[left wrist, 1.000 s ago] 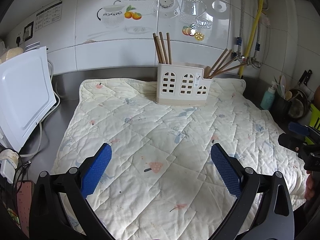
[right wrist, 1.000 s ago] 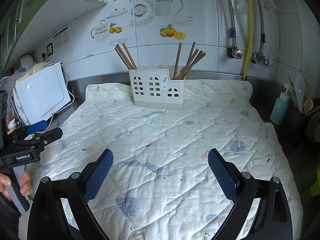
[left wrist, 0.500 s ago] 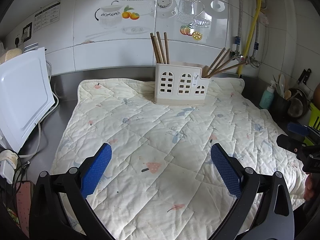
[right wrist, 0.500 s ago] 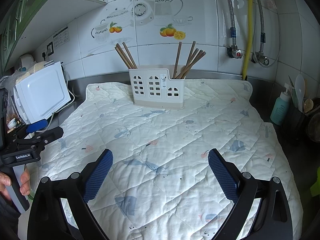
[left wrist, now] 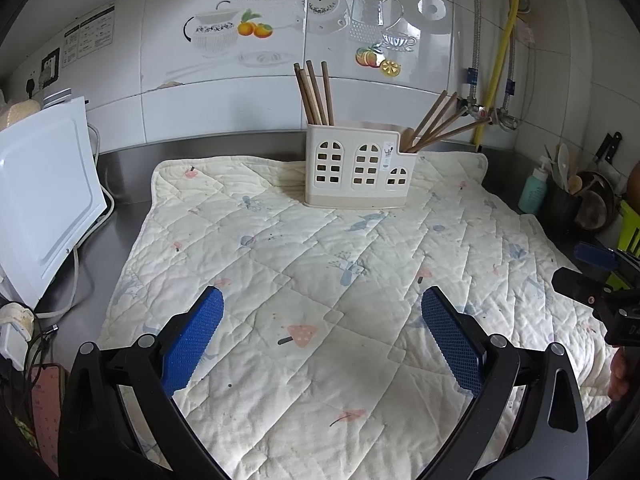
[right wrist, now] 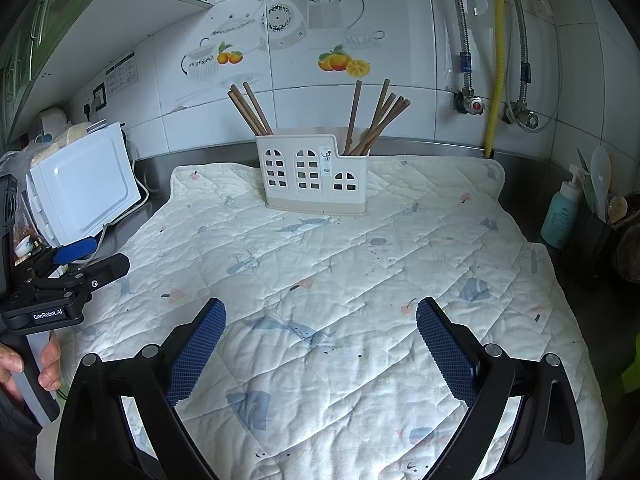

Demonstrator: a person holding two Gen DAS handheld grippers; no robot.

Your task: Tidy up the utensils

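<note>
A cream house-shaped utensil holder (left wrist: 358, 168) (right wrist: 314, 176) stands upright at the back of the quilted mat (left wrist: 320, 280) (right wrist: 340, 280). Three brown chopsticks (left wrist: 316, 92) (right wrist: 250, 110) stick up from its tall left section. Several more chopsticks (left wrist: 440, 122) (right wrist: 378, 116) lean right out of its low right section. My left gripper (left wrist: 322, 320) is open over the near mat, nothing between its blue pads. My right gripper (right wrist: 320, 328) is likewise open and empty. Each gripper shows at the edge of the other's view.
A white appliance (left wrist: 40, 200) (right wrist: 84, 192) with cables sits left of the mat. At the right stand a teal bottle (right wrist: 562, 216) and a dark pot of spoons (right wrist: 600, 236). Pipes and a yellow hose (right wrist: 498, 60) run down the tiled wall. A hand (right wrist: 24, 364) holds the left gripper's handle.
Both grippers stay open and nearly still. The left wrist view has shifted slightly, so the holder sits a little further left in frame.
</note>
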